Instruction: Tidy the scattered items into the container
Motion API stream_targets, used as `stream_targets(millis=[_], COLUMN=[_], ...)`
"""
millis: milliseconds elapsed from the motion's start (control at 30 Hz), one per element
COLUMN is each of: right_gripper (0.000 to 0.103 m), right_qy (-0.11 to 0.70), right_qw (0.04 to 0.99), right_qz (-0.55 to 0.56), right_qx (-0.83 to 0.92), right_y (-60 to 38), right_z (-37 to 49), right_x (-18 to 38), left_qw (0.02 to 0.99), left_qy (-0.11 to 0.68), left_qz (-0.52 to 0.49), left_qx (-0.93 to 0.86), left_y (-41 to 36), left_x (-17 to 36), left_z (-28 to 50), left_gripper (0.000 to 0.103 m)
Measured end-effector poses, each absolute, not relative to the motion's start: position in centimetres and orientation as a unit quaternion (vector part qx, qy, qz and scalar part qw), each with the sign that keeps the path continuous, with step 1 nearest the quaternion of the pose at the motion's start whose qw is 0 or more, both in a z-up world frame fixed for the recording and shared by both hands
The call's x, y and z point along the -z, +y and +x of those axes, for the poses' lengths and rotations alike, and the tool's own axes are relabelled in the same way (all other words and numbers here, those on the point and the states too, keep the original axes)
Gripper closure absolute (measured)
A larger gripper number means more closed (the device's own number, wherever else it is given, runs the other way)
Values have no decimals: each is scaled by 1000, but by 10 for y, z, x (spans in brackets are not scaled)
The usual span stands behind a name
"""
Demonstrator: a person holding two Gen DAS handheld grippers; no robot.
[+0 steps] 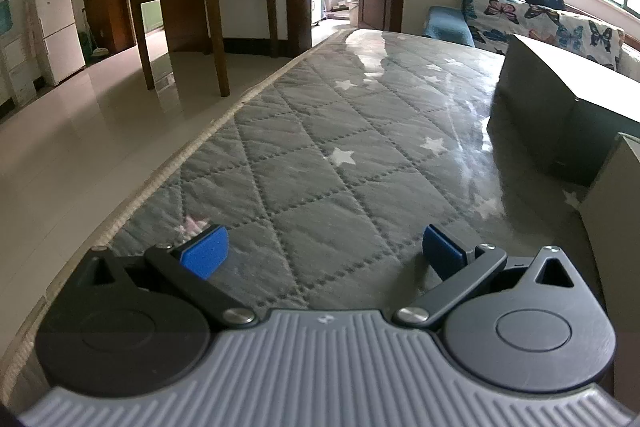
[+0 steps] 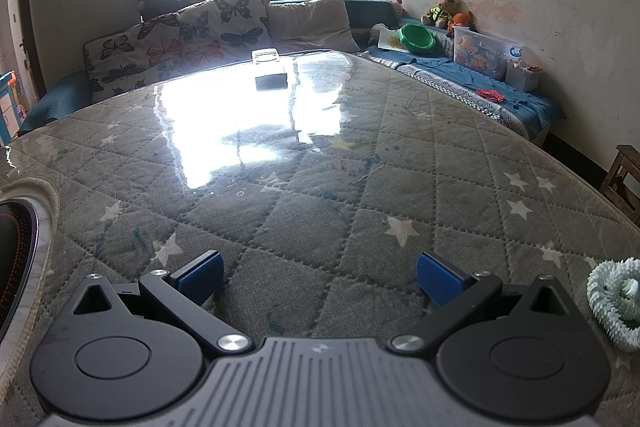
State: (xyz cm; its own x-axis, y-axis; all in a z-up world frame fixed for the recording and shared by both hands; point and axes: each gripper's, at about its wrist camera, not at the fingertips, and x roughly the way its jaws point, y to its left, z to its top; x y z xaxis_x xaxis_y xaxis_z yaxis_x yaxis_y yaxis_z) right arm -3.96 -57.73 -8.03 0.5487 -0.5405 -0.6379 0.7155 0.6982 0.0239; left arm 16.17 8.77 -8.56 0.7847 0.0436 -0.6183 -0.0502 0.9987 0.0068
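Observation:
My left gripper [image 1: 324,253] hovers open just above the quilted grey star-patterned table top [image 1: 340,131], nothing between its blue pads. A small pink item [image 1: 193,226] lies on the table just beyond the left pad. An open cardboard box [image 1: 560,99] stands on the table to the right. My right gripper [image 2: 319,277] is also open and empty over the same table top [image 2: 304,195]. A pale green spiky coiled toy [image 2: 614,301] lies on the table to its right. Far ahead, a remote-like device on a dark box [image 2: 271,71] rests near the table's back edge.
A second box's flap [image 1: 612,227] rises close on the left gripper's right. A round black cooktop [image 2: 16,259] is set in the table at the right gripper's left. A sofa with butterfly cushions [image 2: 180,39], a green bowl [image 2: 418,37] and a clear toy bin [image 2: 486,55] lie behind the table.

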Motion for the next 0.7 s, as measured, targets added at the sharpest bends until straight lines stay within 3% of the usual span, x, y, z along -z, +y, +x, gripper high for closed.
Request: stream_targets(millis=[700], right_gripper=[0], right_qy=[309], right_qw=[868], right_qz=[141], right_qx=[362], right_y=[-577], right_z=[-39], right_x=[80], left_qw=[945], left_qy=[328], left_qz=[4], left_qx=[9], left_y=[64], left_x=[85], left_z=[141], left_gripper=[0])
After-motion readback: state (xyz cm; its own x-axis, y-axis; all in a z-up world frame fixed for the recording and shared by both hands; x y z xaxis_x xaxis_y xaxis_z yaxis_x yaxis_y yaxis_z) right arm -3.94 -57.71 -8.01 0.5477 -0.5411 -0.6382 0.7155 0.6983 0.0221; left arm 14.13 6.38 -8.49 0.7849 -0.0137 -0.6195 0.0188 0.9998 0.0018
